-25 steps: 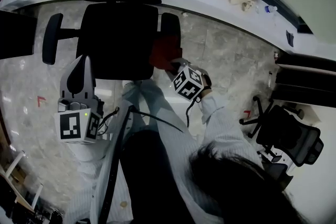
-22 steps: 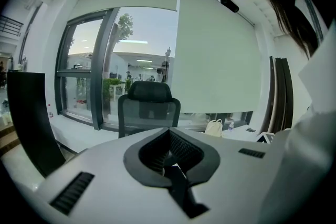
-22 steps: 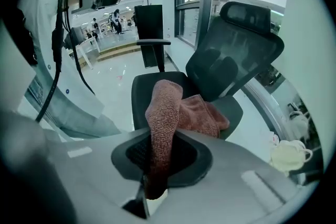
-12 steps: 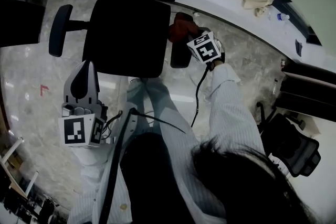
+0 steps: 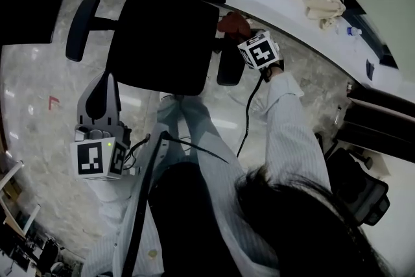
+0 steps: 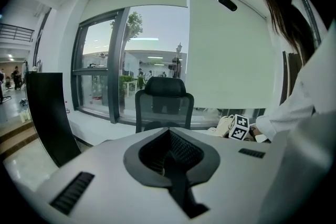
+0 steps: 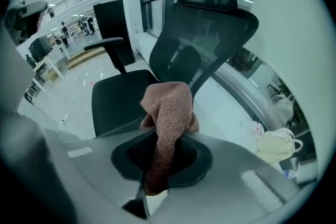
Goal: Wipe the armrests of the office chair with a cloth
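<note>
A black office chair (image 5: 162, 42) stands in front of me, its left armrest (image 5: 81, 28) and right armrest (image 5: 230, 65) flanking the seat. My right gripper (image 5: 249, 42) is shut on a reddish-brown cloth (image 5: 233, 24) over the far end of the right armrest. In the right gripper view the cloth (image 7: 168, 113) bunches out of the shut right gripper (image 7: 163, 160), with the seat (image 7: 126, 94) and backrest (image 7: 205, 34) beyond; the armrest under it is hidden. My left gripper (image 5: 102, 91) hangs shut and empty left of my legs, pointing at the chair (image 6: 164, 105).
A white window ledge (image 5: 272, 0) runs behind the chair and carries a cream bag (image 5: 327, 3). Another black chair (image 5: 360, 188) stands at the right. A dark panel (image 5: 23, 16) is at the left. Pale marble floor (image 5: 39, 94) surrounds the chair.
My right gripper has carried the cloth from the near end of the right armrest to its far end, toward the chair's back. The left gripper has stayed in place.
</note>
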{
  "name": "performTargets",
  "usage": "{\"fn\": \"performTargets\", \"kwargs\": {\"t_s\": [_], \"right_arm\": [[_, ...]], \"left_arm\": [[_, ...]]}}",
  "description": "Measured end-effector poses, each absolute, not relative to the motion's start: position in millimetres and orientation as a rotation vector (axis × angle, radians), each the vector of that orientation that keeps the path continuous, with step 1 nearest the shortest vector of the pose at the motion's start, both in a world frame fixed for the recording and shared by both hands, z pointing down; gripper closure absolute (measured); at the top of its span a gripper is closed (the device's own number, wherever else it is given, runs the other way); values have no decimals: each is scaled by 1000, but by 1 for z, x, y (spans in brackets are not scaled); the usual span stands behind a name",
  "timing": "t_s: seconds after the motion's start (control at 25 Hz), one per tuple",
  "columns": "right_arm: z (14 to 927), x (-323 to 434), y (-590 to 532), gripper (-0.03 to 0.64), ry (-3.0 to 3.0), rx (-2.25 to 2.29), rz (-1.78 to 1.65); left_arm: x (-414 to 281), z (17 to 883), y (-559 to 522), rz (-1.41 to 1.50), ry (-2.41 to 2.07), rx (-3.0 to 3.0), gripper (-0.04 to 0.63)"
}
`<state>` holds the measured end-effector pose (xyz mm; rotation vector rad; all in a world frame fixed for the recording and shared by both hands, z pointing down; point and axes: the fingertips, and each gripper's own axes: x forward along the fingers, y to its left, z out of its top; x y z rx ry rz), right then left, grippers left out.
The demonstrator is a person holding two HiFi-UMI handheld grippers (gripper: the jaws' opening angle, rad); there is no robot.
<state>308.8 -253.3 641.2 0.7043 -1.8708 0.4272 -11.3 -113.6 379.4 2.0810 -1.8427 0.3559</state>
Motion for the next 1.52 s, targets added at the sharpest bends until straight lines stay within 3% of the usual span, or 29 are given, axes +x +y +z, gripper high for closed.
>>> {"fn": "performTargets", "kwargs": {"t_s": [0.56, 1.2, 1.52], "right_arm": [[608, 293, -77, 583, -1995, 536, 459], [647, 327, -305, 582, -1851, 971, 526], [646, 322, -304, 586, -1816, 886, 511]], "left_arm": [[29, 370, -119, 322, -1733, 2192, 591], [-14, 385, -105, 403, -1872, 2030, 592], [-12, 393, -110, 392, -1848, 2041, 591]]}}
